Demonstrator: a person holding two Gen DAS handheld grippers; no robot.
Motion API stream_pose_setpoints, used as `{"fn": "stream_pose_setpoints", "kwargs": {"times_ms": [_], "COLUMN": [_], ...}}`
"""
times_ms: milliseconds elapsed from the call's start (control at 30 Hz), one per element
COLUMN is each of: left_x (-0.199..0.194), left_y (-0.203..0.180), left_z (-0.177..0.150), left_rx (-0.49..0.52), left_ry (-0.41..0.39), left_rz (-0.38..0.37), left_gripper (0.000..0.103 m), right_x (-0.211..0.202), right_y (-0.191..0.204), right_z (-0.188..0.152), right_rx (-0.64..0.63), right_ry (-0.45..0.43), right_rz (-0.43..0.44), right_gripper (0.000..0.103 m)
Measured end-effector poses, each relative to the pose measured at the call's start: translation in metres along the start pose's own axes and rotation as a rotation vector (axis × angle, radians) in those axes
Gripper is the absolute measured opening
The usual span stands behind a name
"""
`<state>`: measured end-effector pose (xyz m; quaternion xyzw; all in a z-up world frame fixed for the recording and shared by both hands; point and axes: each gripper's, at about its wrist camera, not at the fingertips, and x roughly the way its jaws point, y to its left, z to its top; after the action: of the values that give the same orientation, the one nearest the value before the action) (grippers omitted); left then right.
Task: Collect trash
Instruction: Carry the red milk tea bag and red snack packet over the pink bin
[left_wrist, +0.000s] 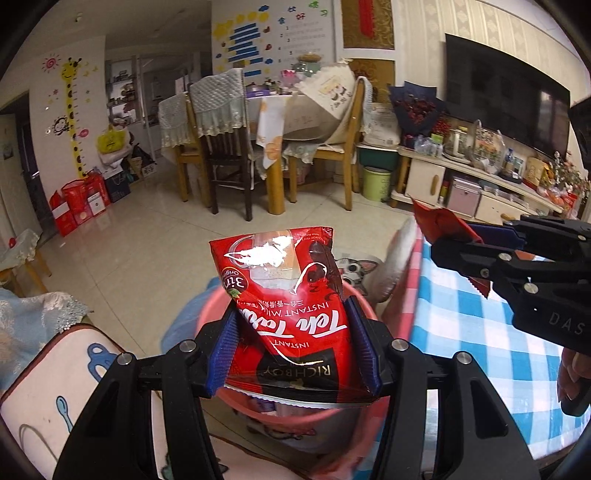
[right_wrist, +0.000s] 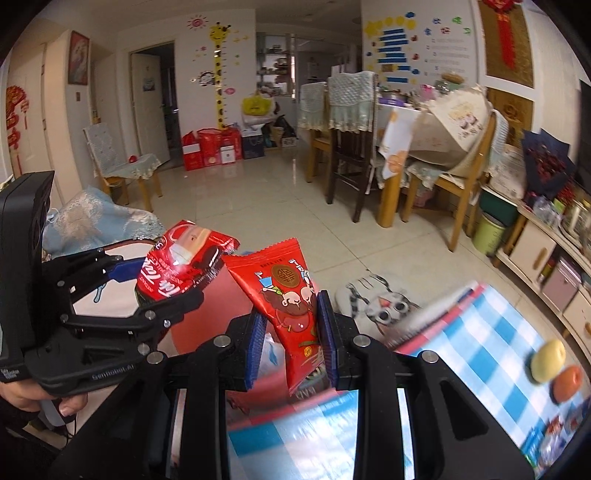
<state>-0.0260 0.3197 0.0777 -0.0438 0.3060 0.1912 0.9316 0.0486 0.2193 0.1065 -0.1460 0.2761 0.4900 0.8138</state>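
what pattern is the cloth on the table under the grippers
Blue and white check tablecloth with a red border, clearest in the right wrist view.

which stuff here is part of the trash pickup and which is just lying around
Part of the job:
- milk tea packet in the left tool
- snack wrapper in the right tool
- pink bin

Just lying about:
- yellow and orange fruit on the checked cloth
- cat cushion

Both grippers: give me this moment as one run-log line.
left gripper: shut on milk tea packet | right gripper: shut on red snack wrapper | pink bin: below the packet
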Motion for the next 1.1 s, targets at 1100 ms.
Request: {"fn": "stream_pose_setpoints", "kwargs": {"times_ms": [1100], "left_x": [0.097], "left_y": [0.05], "left_z": [-0.017], "left_rx": [-0.05], "left_ry": [0.114], "left_rz": [0.026], "left_gripper": [0.057], "right_x": [0.116], "right_y": [0.006], "right_z": [0.013], "right_rx": [0.057], "right_ry": [0.137], "right_rz": [0.092], "right_gripper": [0.029]}}
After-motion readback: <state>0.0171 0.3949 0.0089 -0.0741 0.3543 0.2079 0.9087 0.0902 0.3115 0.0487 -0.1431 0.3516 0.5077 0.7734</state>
